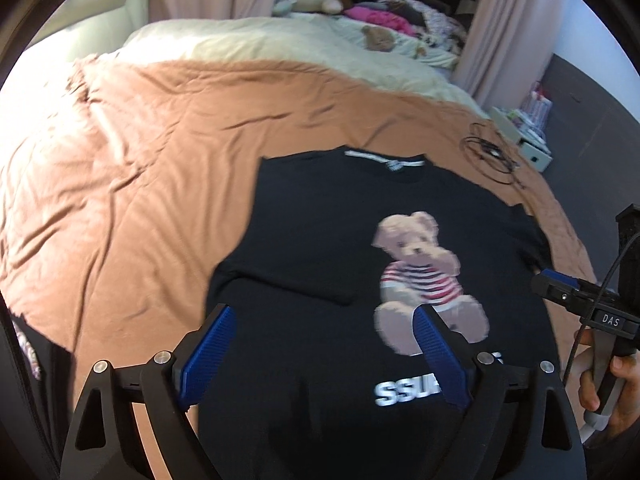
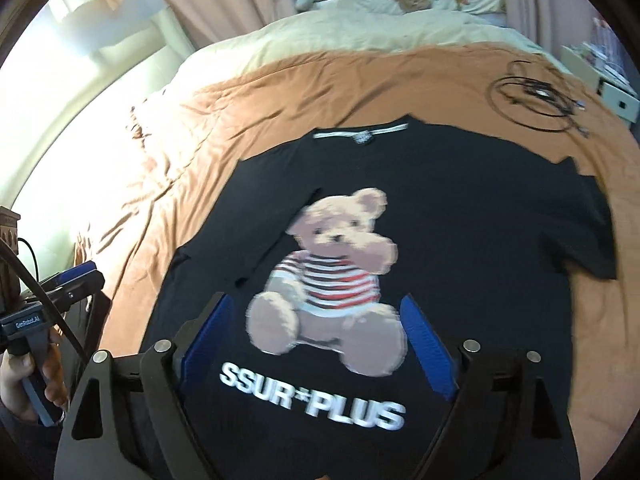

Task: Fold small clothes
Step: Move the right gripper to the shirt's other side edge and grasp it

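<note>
So the black t-shirt [image 2: 440, 208] is lying face up on the brown blanket [image 1: 160, 140] on the bed, collar at the far end, hem toward the person, so its long axis runs straight away from both tongs. The teddy bear print [image 2: 332, 276] and the white lettering [image 2: 312, 396] are facing up.

The shirt's left side looks already turned in: there's a folded edge running along that side in both views, with the sleeve lying over the body. The right sleeve [image 2: 592, 232] is out flat, sticking off to the side.

Both tongs hang over the near part of the shirt, holding nothing. The left gripper [image 1: 324, 356] has its jaws wide apart, and so does the right gripper [image 2: 316, 348], sitting right above the print.

My guess is the right side gets folded in next. That sleeve lies off to the right, so the right hand [image 1: 600, 380] is the nearer one. There's a loop of black cable [image 2: 532, 100] past the shirt's far right corner, well apart from it.
</note>
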`<control>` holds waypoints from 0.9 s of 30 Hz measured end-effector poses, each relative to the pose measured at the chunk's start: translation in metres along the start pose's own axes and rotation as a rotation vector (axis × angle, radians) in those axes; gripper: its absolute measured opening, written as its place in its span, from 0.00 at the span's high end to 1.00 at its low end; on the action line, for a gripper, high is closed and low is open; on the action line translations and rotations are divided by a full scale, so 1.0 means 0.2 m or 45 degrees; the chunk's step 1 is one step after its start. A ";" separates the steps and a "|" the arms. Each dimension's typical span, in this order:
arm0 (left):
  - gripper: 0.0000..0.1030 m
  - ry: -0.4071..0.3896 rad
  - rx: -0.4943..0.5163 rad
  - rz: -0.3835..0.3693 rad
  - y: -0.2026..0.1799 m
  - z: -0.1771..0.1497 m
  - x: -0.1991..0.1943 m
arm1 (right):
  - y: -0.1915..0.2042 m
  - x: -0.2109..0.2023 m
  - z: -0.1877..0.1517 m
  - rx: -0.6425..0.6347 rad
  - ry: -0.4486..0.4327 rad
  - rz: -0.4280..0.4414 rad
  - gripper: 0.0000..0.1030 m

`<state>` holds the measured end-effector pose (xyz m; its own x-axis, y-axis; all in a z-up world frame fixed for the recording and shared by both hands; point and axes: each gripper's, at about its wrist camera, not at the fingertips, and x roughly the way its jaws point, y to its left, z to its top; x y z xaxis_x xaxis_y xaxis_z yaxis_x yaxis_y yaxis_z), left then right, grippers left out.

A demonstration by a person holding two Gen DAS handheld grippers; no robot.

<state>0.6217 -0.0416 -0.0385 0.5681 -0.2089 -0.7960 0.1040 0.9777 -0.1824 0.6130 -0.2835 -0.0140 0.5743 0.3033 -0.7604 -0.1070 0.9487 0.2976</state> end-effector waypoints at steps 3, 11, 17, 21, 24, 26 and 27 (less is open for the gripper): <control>0.12 -0.015 0.046 -0.029 -0.14 0.02 0.00 | -0.15 -0.14 -0.03 0.051 -0.017 -0.024 0.10; 0.11 -0.038 0.151 -0.128 -0.54 0.09 0.04 | -0.47 -0.44 -0.09 0.158 -0.057 -0.167 0.09; 0.11 -0.042 0.208 -0.188 -0.80 0.13 0.10 | -0.67 -0.60 -0.11 0.242 -0.108 -0.275 0.09; 0.11 -0.026 0.241 -0.211 -0.94 0.15 0.16 | -0.77 -0.64 -0.10 0.281 -0.123 -0.303 0.09; 0.12 -0.016 0.251 -0.227 -1.02 0.17 0.21 | -0.85 -0.64 -0.09 0.318 -0.139 -0.296 0.11; 0.12 -0.008 0.255 -0.231 -1.07 0.19 0.25 | -0.91 -0.63 -0.08 0.356 -0.143 -0.263 0.23; 0.12 -0.004 0.258 -0.234 -1.09 0.20 0.27 | -0.94 -0.61 -0.07 0.375 -0.135 -0.244 0.31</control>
<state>0.6619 -0.2660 -0.0187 0.5272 -0.3831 -0.7584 0.3667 0.9078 -0.2037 0.5512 -0.4985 0.0141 0.6438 0.0966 -0.7590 0.2401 0.9164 0.3204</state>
